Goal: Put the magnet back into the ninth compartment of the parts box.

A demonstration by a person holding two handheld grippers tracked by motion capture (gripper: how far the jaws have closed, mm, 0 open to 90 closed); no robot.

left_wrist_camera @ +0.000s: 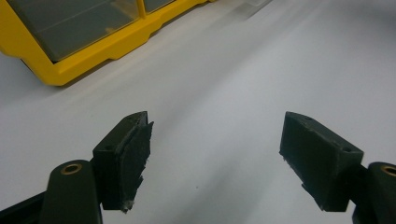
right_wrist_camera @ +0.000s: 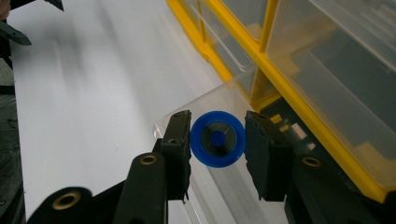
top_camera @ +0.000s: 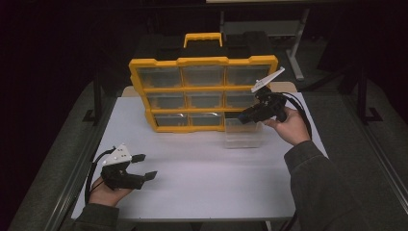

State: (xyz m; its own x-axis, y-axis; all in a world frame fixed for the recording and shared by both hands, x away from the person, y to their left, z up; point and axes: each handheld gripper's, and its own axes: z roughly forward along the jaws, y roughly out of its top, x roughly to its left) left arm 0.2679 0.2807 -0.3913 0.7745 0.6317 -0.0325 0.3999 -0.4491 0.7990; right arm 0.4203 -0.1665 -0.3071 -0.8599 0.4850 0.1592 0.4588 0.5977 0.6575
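Two tools work over the white desk point(top_camera: 202, 168); the right tool point(right_wrist_camera: 217, 140) pinches a blue disc point(right_wrist_camera: 217, 138) above a clear bin point(top_camera: 243, 134) at 3 o'clock, beside the yellow organizer point(top_camera: 202, 91); the left tool point(top_camera: 144, 166) rests at 8 o'clock, jaws wide apart, empty

No readable text, label, brand, number or sign is seen on anything in these views.

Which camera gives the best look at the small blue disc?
The right gripper view: the blue disc sits close up between the right tongs, above the clear bin. In the high view the right tongs hide it. The left gripper view faces bare table.
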